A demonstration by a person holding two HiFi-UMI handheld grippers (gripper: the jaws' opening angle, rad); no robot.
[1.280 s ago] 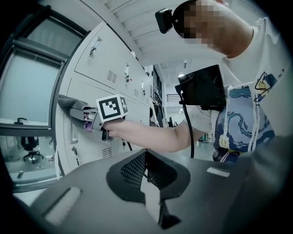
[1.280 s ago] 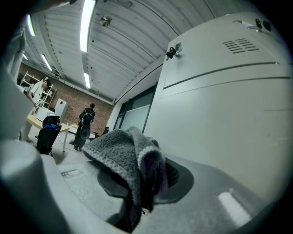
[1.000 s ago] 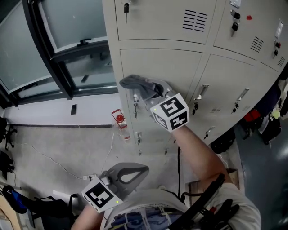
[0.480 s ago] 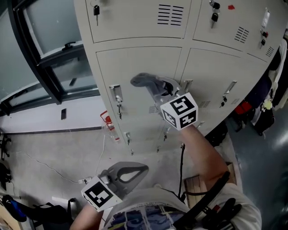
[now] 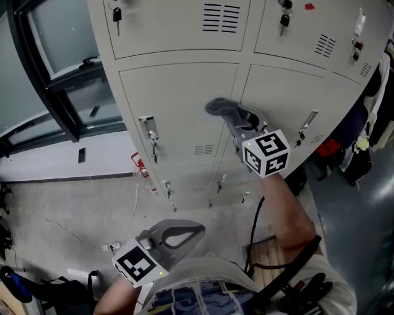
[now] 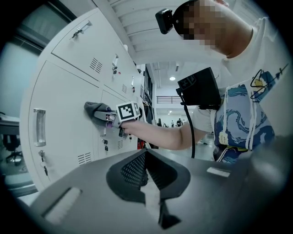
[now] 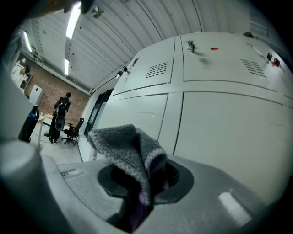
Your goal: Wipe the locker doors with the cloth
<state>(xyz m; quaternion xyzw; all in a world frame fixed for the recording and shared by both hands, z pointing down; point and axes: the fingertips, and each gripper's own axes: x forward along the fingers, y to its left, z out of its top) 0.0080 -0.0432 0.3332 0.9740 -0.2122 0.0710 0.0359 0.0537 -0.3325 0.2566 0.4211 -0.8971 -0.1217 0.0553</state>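
A grey cloth (image 5: 223, 109) is pinched in my right gripper (image 5: 239, 123), which is shut on it and holds it against the beige locker doors (image 5: 184, 104), at the seam between two lower doors. In the right gripper view the folded cloth (image 7: 130, 153) sticks out of the jaws toward the locker doors (image 7: 219, 132). The left gripper view shows the cloth (image 6: 95, 109) on the door from the side. My left gripper (image 5: 178, 237) hangs low by my body, shut and holding nothing, away from the lockers.
Lockers carry handles (image 5: 146, 126), keys (image 5: 116, 13) and vent slots (image 5: 220, 17). A dark-framed window (image 5: 55, 74) stands to the left. A bottle (image 5: 140, 166) and a cable (image 5: 68, 224) lie on the floor below. Dark bags (image 5: 354, 160) sit at the right.
My right gripper has slid the cloth rightward across the door, from near the left handle to the seam between two doors. The left gripper has stayed put.
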